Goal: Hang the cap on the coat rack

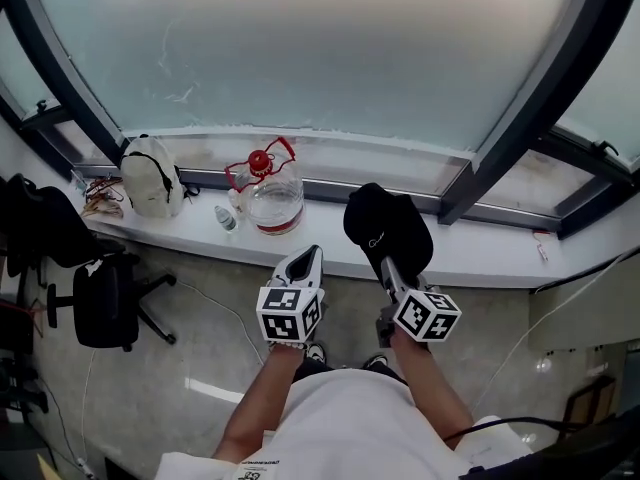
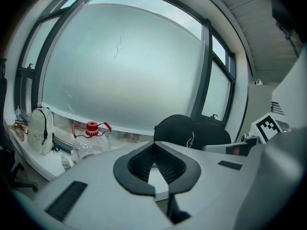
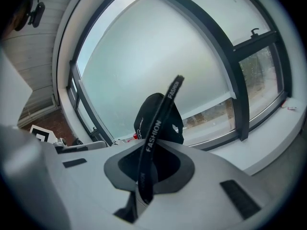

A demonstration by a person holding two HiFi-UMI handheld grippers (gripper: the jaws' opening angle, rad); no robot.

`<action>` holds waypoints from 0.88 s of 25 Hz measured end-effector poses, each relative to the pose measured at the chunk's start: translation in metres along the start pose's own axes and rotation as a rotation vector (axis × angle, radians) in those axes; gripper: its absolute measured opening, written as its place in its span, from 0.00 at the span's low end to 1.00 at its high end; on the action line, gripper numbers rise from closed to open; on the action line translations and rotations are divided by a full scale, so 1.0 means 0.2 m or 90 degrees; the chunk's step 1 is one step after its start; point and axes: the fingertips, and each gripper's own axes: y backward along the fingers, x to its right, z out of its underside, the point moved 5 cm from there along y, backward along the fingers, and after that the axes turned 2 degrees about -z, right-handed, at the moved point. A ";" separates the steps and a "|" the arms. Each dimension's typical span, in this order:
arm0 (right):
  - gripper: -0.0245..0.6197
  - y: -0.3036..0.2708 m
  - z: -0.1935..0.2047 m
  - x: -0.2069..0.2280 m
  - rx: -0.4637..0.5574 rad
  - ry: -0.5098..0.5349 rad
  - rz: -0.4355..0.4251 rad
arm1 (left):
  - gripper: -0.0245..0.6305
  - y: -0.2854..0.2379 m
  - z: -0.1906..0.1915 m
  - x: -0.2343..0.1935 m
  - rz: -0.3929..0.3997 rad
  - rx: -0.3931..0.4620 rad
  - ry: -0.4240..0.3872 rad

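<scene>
Okay, right gripper (image 3: pixel 154 152) first: its jaws are clamped on a black strap (image 3: pixel 169 97) printed FASHION. The strap runs up between the pads and pokes out past the tips at a slant. Just beyond those tips is the cap (image 3: pixel 146 116), black with a bit of white script on its side. It is held up in the air at the end of that gripper, in front of the frosted window (image 1: pixel 320 48).

Over to the left gripper (image 2: pixel 153 145): pads pressed together at the tips, gripping nothing. From its own view the cap is off to the right and a little ahead, clear of its jaws.

From the head view, both grippers are held out in front of the person, side by side. The cap hangs over the near edge of the white sill (image 1: pixel 480 253).

Out along that sill, a clear jug (image 1: pixel 272 196) with a red cap and red handle stands left of the cap. A small bottle (image 1: pixel 226 218) lies just beside the jug. Further left a white backpack (image 1: pixel 150 176) leans against the window frame.

Down on the floor at far left, a black chair (image 1: pixel 105 300) sits below the sill.
</scene>
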 end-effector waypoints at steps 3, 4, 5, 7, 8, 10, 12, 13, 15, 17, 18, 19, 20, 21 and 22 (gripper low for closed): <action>0.07 0.05 0.01 0.03 0.002 -0.019 0.001 | 0.04 0.00 0.01 0.05 0.005 -0.003 -0.006; 0.07 0.06 0.02 0.03 0.003 -0.023 0.002 | 0.04 0.01 0.01 0.06 0.007 -0.005 -0.009; 0.07 0.07 0.02 0.04 0.006 -0.024 0.004 | 0.04 0.01 0.01 0.07 0.010 -0.006 -0.013; 0.07 0.08 0.01 0.04 0.013 -0.024 0.007 | 0.04 0.01 0.00 0.08 0.013 -0.006 -0.015; 0.07 0.08 0.01 0.04 0.014 -0.026 0.007 | 0.04 0.01 0.01 0.08 0.014 -0.008 -0.015; 0.07 0.11 0.02 0.05 0.017 -0.037 0.011 | 0.04 0.02 0.02 0.10 0.018 -0.014 -0.018; 0.07 0.14 0.02 0.06 0.021 -0.040 0.014 | 0.04 0.00 0.02 0.13 0.025 -0.015 -0.023; 0.07 0.15 0.02 0.07 0.023 -0.040 0.015 | 0.04 0.00 0.02 0.14 0.028 -0.015 -0.025; 0.07 0.17 0.03 0.08 0.023 -0.041 0.018 | 0.04 -0.01 0.02 0.15 0.032 -0.017 -0.027; 0.07 0.18 0.03 0.08 0.023 -0.042 0.018 | 0.04 -0.01 0.03 0.16 0.033 -0.018 -0.028; 0.07 0.18 0.03 0.08 0.024 -0.042 0.017 | 0.04 -0.01 0.03 0.16 0.032 -0.018 -0.028; 0.07 0.18 0.03 0.08 0.024 -0.041 0.016 | 0.04 -0.01 0.03 0.16 0.031 -0.017 -0.028; 0.07 0.18 0.03 0.08 0.025 -0.040 0.015 | 0.04 -0.01 0.04 0.17 0.031 -0.017 -0.028; 0.07 0.19 0.02 0.08 0.025 -0.040 0.015 | 0.04 -0.01 0.04 0.17 0.031 -0.019 -0.027; 0.07 0.20 0.02 0.08 0.024 -0.040 0.016 | 0.04 0.00 0.04 0.18 0.032 -0.020 -0.027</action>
